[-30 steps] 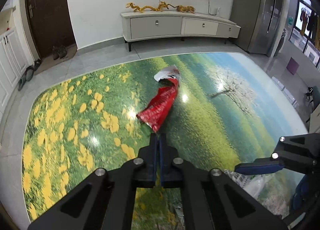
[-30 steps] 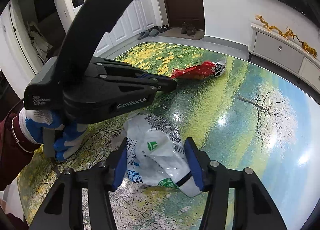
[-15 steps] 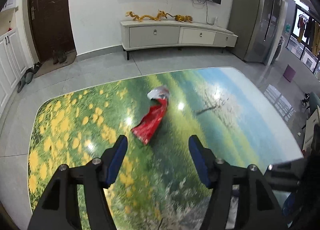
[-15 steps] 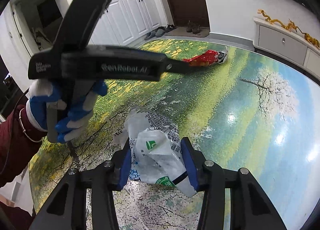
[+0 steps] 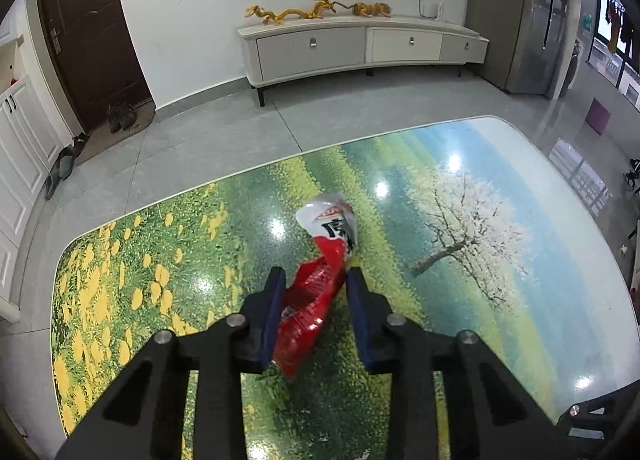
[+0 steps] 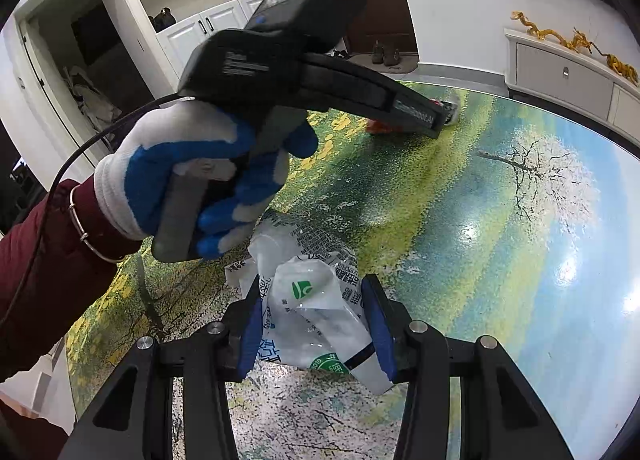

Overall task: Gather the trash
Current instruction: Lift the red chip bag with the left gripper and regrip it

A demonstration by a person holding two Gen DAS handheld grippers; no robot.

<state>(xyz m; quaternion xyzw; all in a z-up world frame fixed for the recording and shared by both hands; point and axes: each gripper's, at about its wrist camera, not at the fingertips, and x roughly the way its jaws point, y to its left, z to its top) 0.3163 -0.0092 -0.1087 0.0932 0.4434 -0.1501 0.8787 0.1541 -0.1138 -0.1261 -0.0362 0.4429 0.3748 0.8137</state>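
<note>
The left tool (image 5: 314, 280) has just been closing its jaws around the lower end of the red snack wrapper (image 5: 316, 296), whose white top stretches away toward twelve o'clock; whether the pads already press it I cannot tell. The right tool (image 6: 316, 296) pinches a crumpled white plastic bag (image 6: 316, 320) between its blue pads. Both pieces lie on the glossy landscape-printed tabletop (image 5: 500, 300). A gloved hand (image 6: 192, 188) grips the left tool's handle at ten o'clock in the right view.
</note>
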